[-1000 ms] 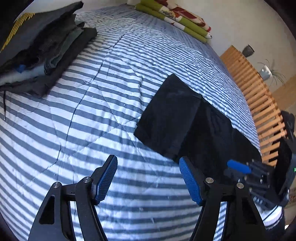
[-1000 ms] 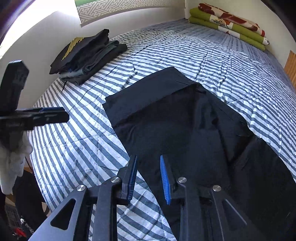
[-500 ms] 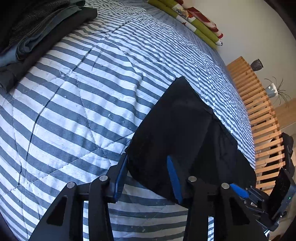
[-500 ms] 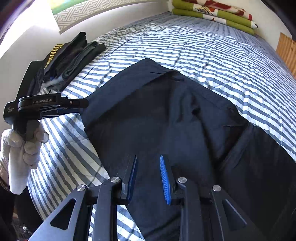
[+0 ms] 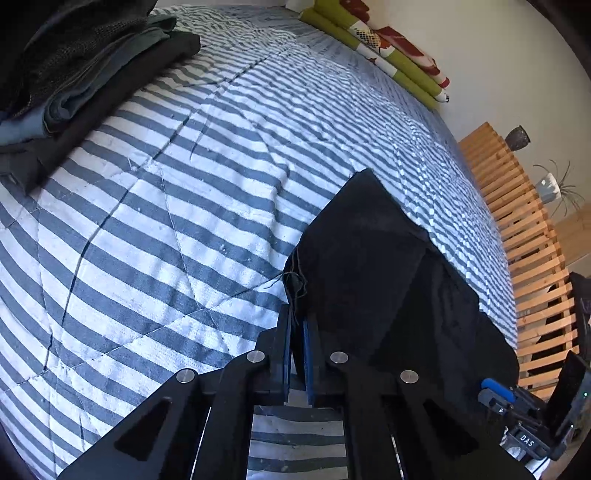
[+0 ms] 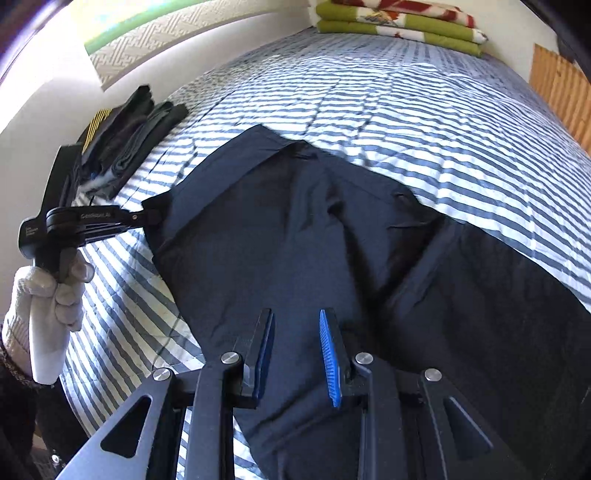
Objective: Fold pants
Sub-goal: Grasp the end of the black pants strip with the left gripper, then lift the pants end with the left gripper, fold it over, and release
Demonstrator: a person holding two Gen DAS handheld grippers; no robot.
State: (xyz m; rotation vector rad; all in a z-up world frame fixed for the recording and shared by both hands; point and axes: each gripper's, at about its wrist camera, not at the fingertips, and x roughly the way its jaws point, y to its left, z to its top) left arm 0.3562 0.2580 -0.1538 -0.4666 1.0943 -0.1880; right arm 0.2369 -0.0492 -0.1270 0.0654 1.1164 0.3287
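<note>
— What covers the bed?
— A blue-and-white striped quilt [image 5: 192, 206], stitched in diagonal lines.
— And in the far left corner?
— A stack of folded dark clothes [image 6: 125, 144] sits on it, next to the wall.
— At the far end?
— Folded green blankets [image 6: 399, 22] with a red-and-white pattern.
— Beside the bed?
— A wooden slatted frame [image 5: 524, 236], with a dark vase [image 5: 518, 137] and a spiky potted plant [image 5: 556, 184] beyond it.

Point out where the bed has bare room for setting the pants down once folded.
Free: the striped quilt between the stack of folded clothes and the black pants, and the stretch from the pants to the rolled blankets. Crowded: the near edge, where the pants spread wide, the left hand-held gripper pinches their corner and the right hand-held gripper hovers.
</note>
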